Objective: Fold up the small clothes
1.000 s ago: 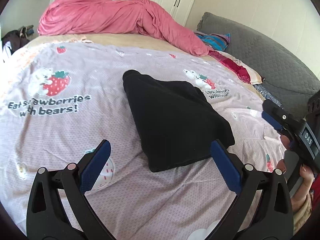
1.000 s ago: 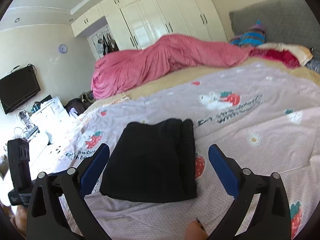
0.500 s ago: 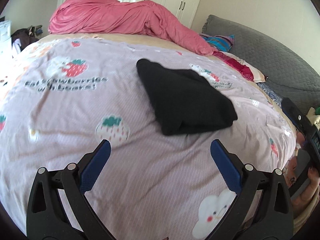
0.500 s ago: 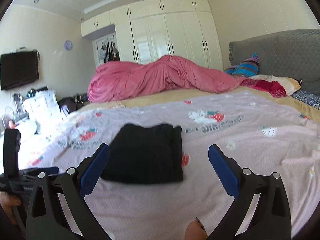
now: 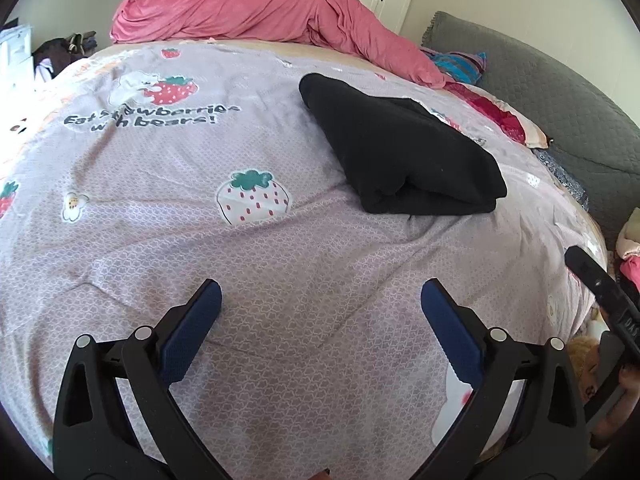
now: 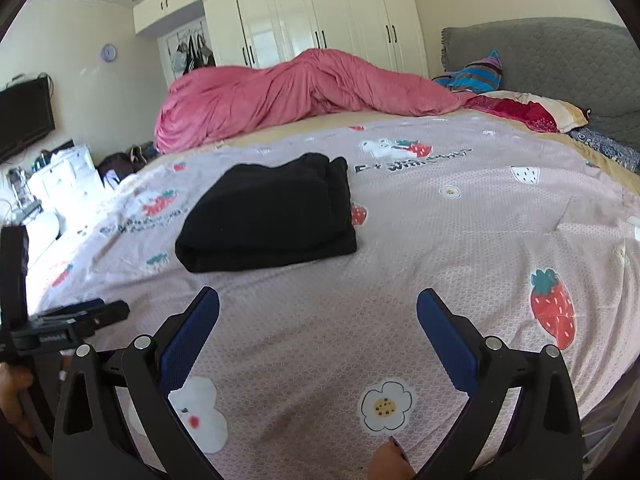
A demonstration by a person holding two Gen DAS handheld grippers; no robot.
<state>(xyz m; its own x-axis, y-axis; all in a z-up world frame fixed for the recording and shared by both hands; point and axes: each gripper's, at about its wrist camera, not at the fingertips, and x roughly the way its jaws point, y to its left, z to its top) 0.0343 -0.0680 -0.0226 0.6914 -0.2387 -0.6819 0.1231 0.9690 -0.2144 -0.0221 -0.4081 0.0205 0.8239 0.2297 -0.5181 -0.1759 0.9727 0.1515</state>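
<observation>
A black garment (image 5: 404, 152) lies folded into a thick rectangle on the lilac strawberry-print bedsheet (image 5: 200, 240); the right wrist view has the same black garment (image 6: 272, 216) ahead and left of centre. My left gripper (image 5: 320, 300) hangs open over bare sheet, well short of the garment, nothing between its blue pads. My right gripper (image 6: 318, 304) is open too, near the bed's front edge, apart from the cloth. Each gripper shows at the other view's edge, held by a hand.
A pink duvet (image 6: 300, 96) is heaped across the far side of the bed. Pillows (image 6: 532, 112) and a grey headboard (image 6: 560, 52) lie to the right. White wardrobes (image 6: 320, 12) line the back wall; a TV (image 6: 24, 120) and clutter stand left.
Both grippers have drawn back from the folded garment toward the near edge of the bed. The garment itself lies unmoved, and both grippers have stayed open.
</observation>
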